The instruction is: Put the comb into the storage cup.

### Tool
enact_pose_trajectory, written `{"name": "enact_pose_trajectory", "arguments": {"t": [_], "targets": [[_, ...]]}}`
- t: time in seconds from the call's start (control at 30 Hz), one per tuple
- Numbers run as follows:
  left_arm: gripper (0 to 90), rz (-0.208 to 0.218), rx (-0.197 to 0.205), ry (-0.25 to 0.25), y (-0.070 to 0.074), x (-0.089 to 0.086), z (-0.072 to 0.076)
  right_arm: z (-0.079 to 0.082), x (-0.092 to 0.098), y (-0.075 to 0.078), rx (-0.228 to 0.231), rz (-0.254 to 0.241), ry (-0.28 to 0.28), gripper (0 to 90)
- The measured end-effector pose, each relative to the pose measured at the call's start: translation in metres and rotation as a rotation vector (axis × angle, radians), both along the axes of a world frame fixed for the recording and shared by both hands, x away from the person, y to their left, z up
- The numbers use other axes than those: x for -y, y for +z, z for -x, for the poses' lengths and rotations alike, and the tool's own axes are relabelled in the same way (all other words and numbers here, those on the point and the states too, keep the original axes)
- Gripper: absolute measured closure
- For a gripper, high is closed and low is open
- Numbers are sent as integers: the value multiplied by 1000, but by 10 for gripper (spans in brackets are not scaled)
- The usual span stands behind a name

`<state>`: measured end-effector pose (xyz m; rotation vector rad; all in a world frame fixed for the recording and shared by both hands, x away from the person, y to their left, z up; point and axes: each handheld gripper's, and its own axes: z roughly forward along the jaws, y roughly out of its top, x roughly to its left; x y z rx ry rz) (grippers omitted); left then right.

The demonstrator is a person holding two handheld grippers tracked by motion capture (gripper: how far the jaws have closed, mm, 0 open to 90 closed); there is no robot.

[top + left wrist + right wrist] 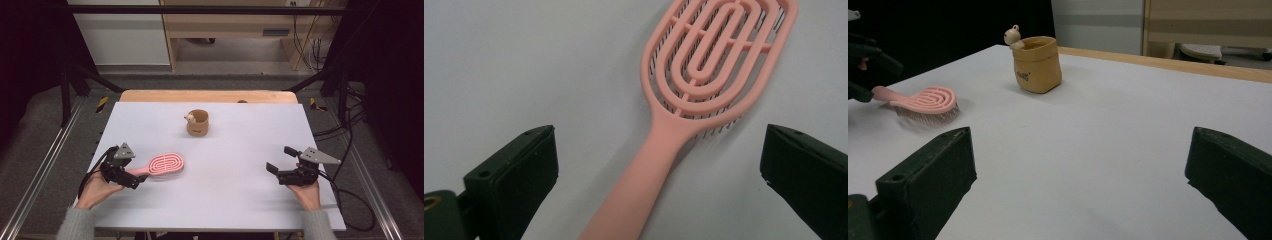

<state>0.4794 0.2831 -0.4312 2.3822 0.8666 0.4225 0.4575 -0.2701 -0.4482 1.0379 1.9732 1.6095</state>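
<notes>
Pink hairbrush (162,165): lies bristles down on the white table (235,200), left of centre and toward the near edge, head pointing to the table's middle, handle running back toward the person's left. Left gripper (134,176): held low at the handle end, jaws spread wide to either side of the handle; in the left gripper view the hairbrush (704,75) handle runs up between the two black jaws with bare table showing on both sides of it, so nothing is clamped. Right gripper (280,160): near the table's right side, toward the near edge, jaws likewise spread wide with bare table between them, holding nothing. Tan fabric cup (198,123) with a small figure at its rim: stands upright toward the far middle, well apart from the hairbrush and from both grippers. Open room: the broad span of table between the two grippers is bare, as is the stretch between hairbrush and cup; a strip of wooden board (210,96) shows past the far edge; the left gripper sits close to the left edge, the right gripper inside the right edge. View differences: the left gripper view gives the looped ribs of the head and dark bristle tips beneath its rim; the right gripper view gives the hairbrush (923,101) side-on with bristles resting on the surface, the cup (1038,65) behind it, and the far gripper's dark fingers at the handle end.
</notes>
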Motion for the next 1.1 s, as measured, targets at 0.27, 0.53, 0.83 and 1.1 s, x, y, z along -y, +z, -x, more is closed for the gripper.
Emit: {"name": "enact_pose_trajectory", "arguments": {"t": [0.27, 0.53, 0.83, 1.1], "targets": [[82, -18, -32, -30, -7, 2, -5, 0, 0, 0, 0, 2, 0, 3], [153, -39, -56, -58, -14, 5, -9, 0, 0, 0, -1, 1, 0, 3], [312, -50, -55, -89, -16, 7, -9, 0, 0, 0, 0, 2, -1, 3], [424, -66, -58, -101, -19, 8, -10, 0, 0, 0, 0, 2, -1, 3]]}}
